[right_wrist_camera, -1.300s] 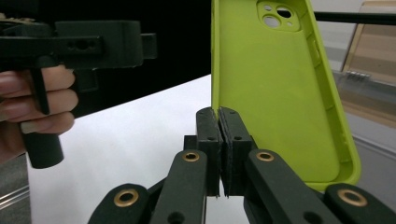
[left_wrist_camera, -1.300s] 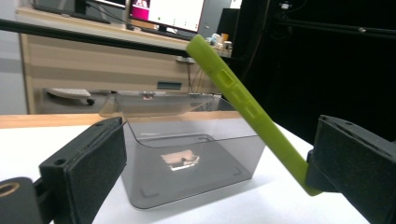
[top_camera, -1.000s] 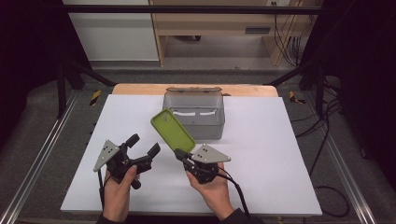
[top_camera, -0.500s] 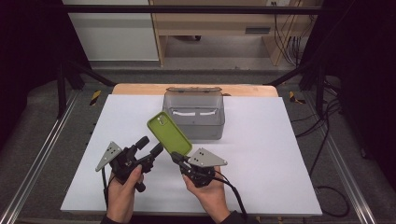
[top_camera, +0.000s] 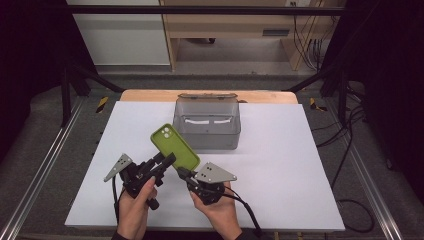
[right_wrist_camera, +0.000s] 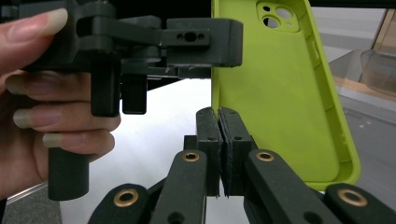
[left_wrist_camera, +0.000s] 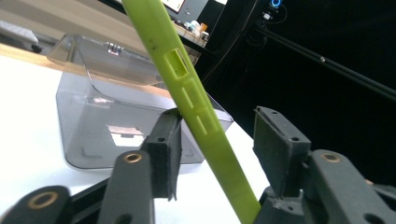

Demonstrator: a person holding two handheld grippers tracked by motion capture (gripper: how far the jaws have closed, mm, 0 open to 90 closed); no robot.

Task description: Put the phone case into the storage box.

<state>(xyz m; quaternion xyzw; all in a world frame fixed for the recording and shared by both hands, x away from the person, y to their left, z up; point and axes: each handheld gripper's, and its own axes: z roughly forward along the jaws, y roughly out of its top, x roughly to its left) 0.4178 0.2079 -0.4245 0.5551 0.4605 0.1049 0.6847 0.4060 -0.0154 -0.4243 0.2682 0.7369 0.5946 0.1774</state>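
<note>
Right gripper [top_camera: 181, 172] is pinching the green phone case's [top_camera: 175, 146] edge, lifting it over the table's [top_camera: 280, 165] front edge. Left gripper [top_camera: 169, 161], jaws just closing around it without clamping, needs squeezing for a handover.

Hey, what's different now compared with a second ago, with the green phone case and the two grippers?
The left hand-held gripper has come in from the left to the green phone case, and its jaws have just been closing around the case's edge; one pad touches, the other stands off. The right hand-held gripper stays shut on the case's lower edge, holding it tilted above the table. The grey plastic box hasn't moved.
</note>
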